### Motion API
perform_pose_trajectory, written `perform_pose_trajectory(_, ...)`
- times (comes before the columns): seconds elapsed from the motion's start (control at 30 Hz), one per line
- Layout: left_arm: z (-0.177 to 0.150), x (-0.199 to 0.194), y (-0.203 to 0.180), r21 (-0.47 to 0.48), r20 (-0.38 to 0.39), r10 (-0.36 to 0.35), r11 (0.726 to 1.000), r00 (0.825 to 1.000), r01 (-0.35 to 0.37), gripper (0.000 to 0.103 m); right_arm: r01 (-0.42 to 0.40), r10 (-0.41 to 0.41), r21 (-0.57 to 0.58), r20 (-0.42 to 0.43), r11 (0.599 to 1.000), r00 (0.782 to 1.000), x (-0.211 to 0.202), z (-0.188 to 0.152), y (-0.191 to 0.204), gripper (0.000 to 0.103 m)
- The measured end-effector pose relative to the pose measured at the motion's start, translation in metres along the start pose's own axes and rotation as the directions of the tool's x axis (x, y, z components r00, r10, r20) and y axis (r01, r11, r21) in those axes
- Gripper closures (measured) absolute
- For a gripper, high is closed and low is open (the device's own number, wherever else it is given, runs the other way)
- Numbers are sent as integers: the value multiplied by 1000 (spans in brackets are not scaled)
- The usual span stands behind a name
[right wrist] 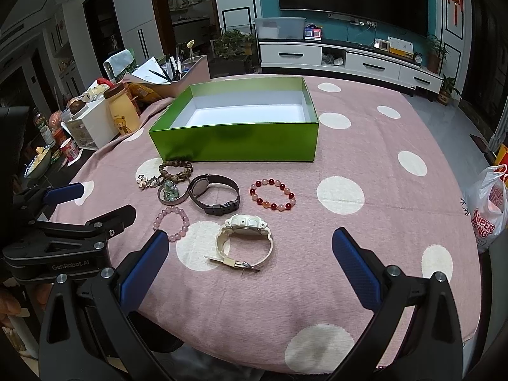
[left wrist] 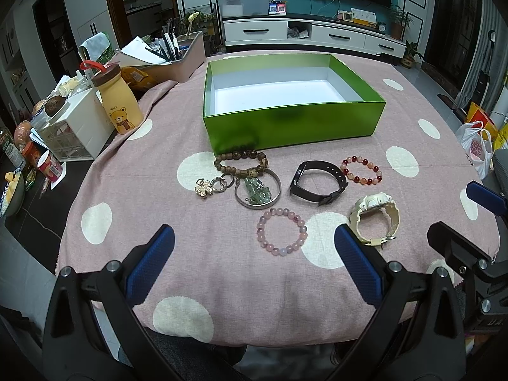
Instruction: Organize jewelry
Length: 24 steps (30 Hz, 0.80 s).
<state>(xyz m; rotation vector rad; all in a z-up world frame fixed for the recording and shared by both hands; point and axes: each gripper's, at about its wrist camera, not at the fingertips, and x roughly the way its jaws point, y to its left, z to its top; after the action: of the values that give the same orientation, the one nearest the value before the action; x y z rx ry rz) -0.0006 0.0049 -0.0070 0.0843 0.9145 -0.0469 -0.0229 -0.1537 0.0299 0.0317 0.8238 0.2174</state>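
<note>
Well, the green box (left wrist: 292, 120) stands open toward the far edge of the table (left wrist: 222, 270), its white floor bare. All the jewelry lies outside it on the polka-dot cloth, just before its near wall: wooden bead bracelet (left wrist: 240, 160), silver bangle (left wrist: 257, 189) ringing what looks like a green pendant, black band (left wrist: 317, 182), red bead bracelet (left wrist: 361, 170), pink bead bracelet (left wrist: 282, 231), cream watch (right wrist: 244, 241). Left gripper (left wrist: 254, 254) and right gripper (right wrist: 250, 254) hover spread wide over the near edge, holding nothing.
</note>
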Motion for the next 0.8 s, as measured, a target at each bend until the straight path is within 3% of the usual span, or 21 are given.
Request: perform_pose_trajectory(0.8, 0, -1, -3, 1, 0, -2, 1000, 1000, 2, 2, -5, 5, -7, 2, 1000, 1000, -2, -1, 4, 1)
